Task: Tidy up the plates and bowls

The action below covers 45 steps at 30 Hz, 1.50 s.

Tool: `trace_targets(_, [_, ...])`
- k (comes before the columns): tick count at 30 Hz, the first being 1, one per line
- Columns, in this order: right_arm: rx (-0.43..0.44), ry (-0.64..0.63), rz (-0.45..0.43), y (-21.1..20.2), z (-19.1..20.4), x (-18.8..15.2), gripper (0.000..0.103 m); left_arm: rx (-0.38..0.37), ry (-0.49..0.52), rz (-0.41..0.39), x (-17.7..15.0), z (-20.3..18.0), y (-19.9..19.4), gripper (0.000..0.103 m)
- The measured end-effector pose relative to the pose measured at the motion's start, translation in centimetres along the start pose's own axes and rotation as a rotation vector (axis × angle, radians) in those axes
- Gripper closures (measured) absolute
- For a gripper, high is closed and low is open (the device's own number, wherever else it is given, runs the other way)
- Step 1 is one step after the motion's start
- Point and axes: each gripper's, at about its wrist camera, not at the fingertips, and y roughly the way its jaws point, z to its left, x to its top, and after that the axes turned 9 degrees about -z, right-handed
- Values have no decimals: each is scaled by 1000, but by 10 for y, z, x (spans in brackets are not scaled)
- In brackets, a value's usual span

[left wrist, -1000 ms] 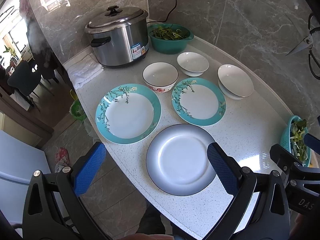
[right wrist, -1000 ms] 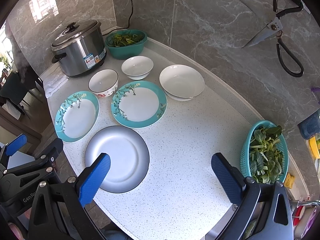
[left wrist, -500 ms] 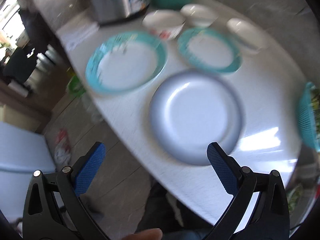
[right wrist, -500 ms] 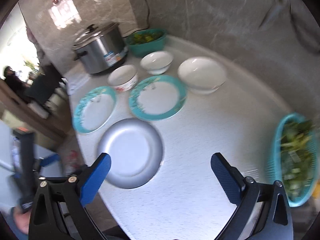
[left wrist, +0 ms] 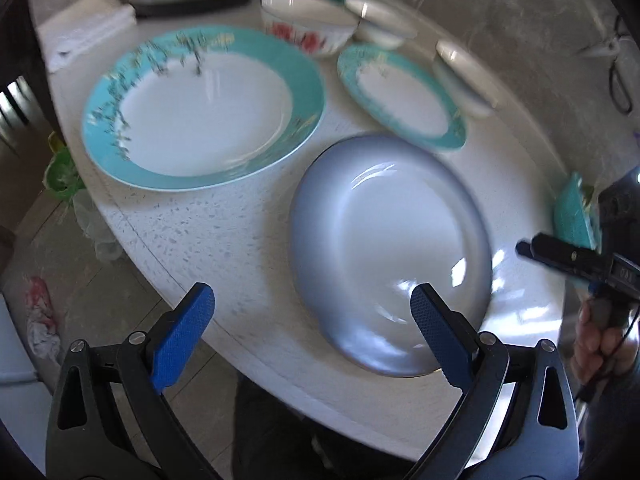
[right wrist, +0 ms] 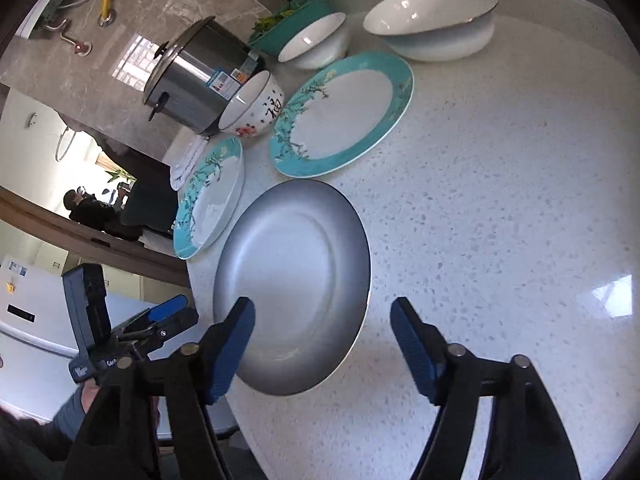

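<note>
A grey-rimmed white plate [left wrist: 388, 256] [right wrist: 292, 280] lies nearest on the white counter [right wrist: 500, 200]. Behind it sit a large teal-rimmed plate [left wrist: 200, 108] [right wrist: 210, 196] and a second teal-rimmed plate [left wrist: 400, 96] [right wrist: 344, 112]. Further back stand a floral bowl [left wrist: 308, 20] [right wrist: 254, 106], a small white bowl [right wrist: 316, 40] and a wide white bowl [right wrist: 432, 20]. My left gripper [left wrist: 310, 300] is open over the grey plate's near left edge. My right gripper [right wrist: 322, 308] is closing over that plate's near right rim, its pads not touching it.
A steel rice cooker [right wrist: 200, 80], a green basin of greens [right wrist: 292, 16] and a folded towel [right wrist: 188, 156] stand at the back. A teal basket [left wrist: 572, 216] sits to the right. The counter's curved edge [left wrist: 180, 272] drops to the floor on the left.
Both grippers have come down toward the counter, so the grey plate looms larger. The right view has rolled, and the right jaws stand narrower than before.
</note>
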Motion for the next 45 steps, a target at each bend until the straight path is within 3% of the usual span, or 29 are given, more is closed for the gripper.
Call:
trace_targets(3, [8,50,5,12,-10,2,37,-6,24,79,7,11,20,5])
trace_targets(4, [11,68,-1,15,-13,2,37,-44,17,88,9,16,25,12])
trace_targets(5, [17,78,-4,17,-16,3,37,-73,16,88,12,18,27,12])
trace_targets(9, [38,109,11,24,-22,3,37,-98,55,98,25,16,37,22])
trace_targets(15, [191,161,60,37,-32,2,39,-74,77,96,29,-1,42,23])
trace_targets(21, [262,211,129,44,-40,12,37,-102,58,115,35,-16,50,23])
trace_targets(23, [287,258,140,48,-45,14,38,-125,46,121,36,-18,50,27])
trace_targets(27, [295,268,158,48,-45,14,38,-164,47,145,37,-22,50,49])
trace_targets(29, [298,264,165,48,-46,14,40,-177,37,147,40,-22,54,50])
trace_targets(33, [285,290,178,46,-56,12,57,-251,-42,175,45,-6,56,53])
trace_targets(37, [269,285,188,46,-55,13,58,-307,-131,200,51,6,60,48])
trace_targets(42, [254,298,196,47,-55,14,58,-311,-162,198,56,10,63,47])
trace_targets(45, [219,262,205,46,-49,15,62,-277,-129,193,55,8,60,55])
